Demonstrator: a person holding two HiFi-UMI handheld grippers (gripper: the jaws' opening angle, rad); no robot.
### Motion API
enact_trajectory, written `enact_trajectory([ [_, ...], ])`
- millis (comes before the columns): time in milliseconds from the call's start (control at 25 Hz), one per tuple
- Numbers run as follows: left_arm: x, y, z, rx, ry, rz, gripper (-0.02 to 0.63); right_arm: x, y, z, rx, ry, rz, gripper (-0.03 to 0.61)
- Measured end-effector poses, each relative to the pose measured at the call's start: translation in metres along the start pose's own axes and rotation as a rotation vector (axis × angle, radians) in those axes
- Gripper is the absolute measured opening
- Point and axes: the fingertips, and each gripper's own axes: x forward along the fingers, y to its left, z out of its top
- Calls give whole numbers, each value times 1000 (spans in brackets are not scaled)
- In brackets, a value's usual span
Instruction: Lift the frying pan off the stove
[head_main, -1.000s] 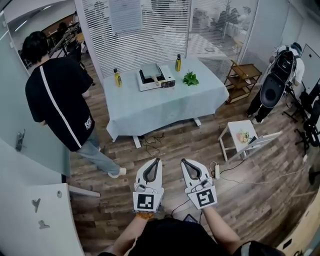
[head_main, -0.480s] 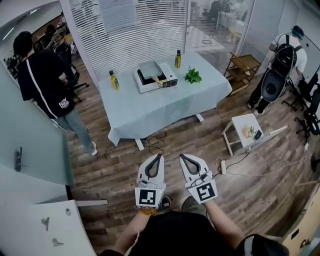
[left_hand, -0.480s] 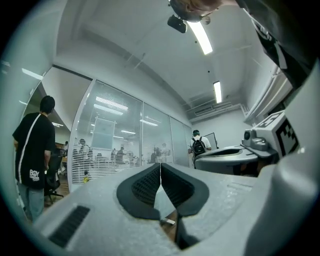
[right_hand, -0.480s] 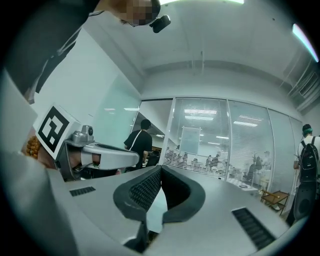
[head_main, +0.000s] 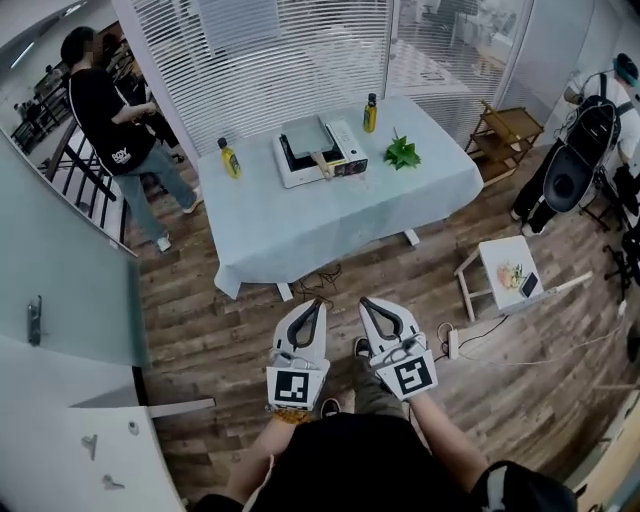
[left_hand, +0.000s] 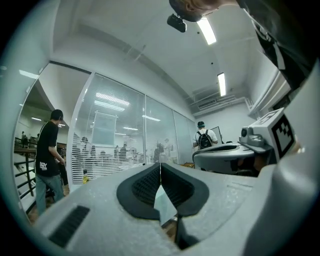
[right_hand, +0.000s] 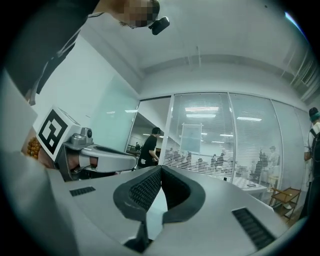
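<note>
Wood-plank floor (head_main: 230, 330) across the lower half of the head view, with both tools side by side over it at bottom centre. Left gripper (head_main: 315, 304) clenched, jaws pressed tip to tip with nothing between them (plain in its own view, dark ribbed pads (left_hand: 143, 187) meeting along one line). Right gripper (head_main: 367, 303) likewise clamped tight and empty, just beside the left, both aimed toward the top of the frame.

Well apart from them, in the upper centre: table (head_main: 300, 240) draped in pale blue. On it, slightly left of middle, white stove (head_main: 347, 152) with frying pan (head_main: 303, 136) sitting on top, a grey square shape, tan handle toward the near edge. Yellow bottle (head_main: 230, 159) to the left of the stove, second bottle (head_main: 370, 113) at the far edge, green plant (head_main: 402, 152) to the right.

Person in a black shirt (head_main: 105, 100) at upper left, beside the slatted blinds (head_main: 270, 60). Small white side table (head_main: 505, 270) at right, on the floor.
</note>
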Motion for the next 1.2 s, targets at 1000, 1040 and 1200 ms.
enact_trajectory([
  [1000,249,68,-28,19,87,194,20,179,-226,-64,5,-32,219,2],
  [1040,255,72,-32,6,96,198,19,186,-229,-67,4,-25,226,2],
  [1200,283,88,-40,-29,125,184,20,210,-244,-69,18,-3,222,2],
])
